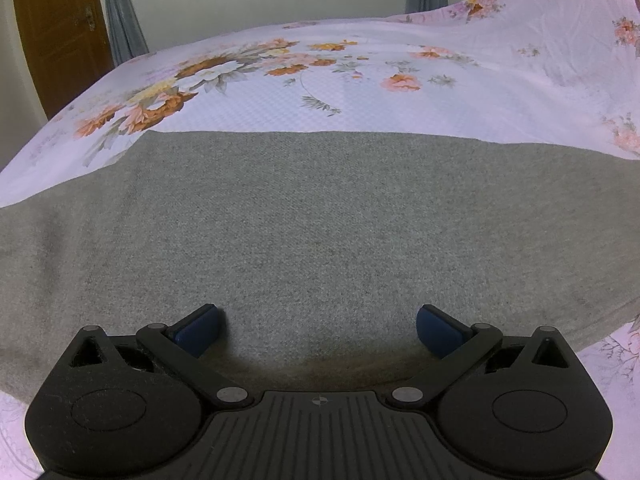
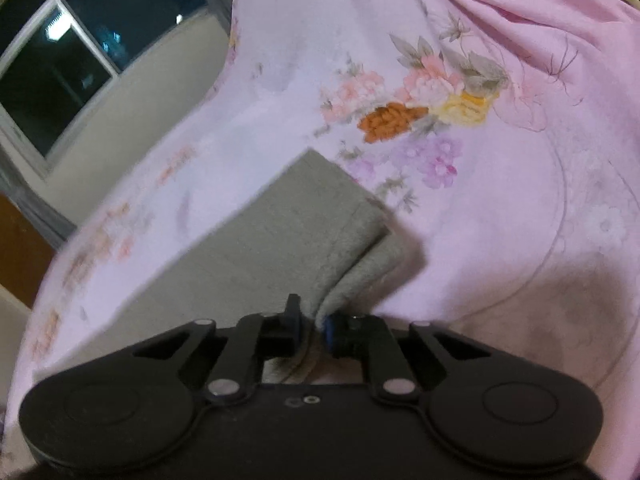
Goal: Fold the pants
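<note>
grey pants (image 1: 304,232) lie spread flat across the near part of a bed, on a pale pink bedsheet (image 1: 360,96) printed with orange, pink and yellow flowers. in the left wrist view the knit fabric fills the whole middle band, its far edge running straight from side to side, with floral sheet beyond it and a little sheet showing at the lower corners.

left gripper (image 1: 318,330) sits low over the pants with its blue-padded fingers (image 1: 198,330) spread wide apart, holding nothing; a dark shadow lies on the cloth just ahead of its body. whether the pads touch the fabric cannot be told.

right gripper (image 2: 316,320) has its fingers clenched on the pants (image 2: 280,232), pinching a layered corner of the grey cloth between them. from the pinch the fabric rises in a fold, two layers visible at the corner edge, and the rest of the garment stretches away to the upper left as a flat strip on the bedsheet (image 2: 500,200). this view is tilted and somewhat blurred.

behind the bed, the left view shows a brown wooden door (image 1: 56,32), grey curtains (image 1: 120,20) and a cream wall. the right view shows a dark window (image 2: 60,64) with white bars.
</note>
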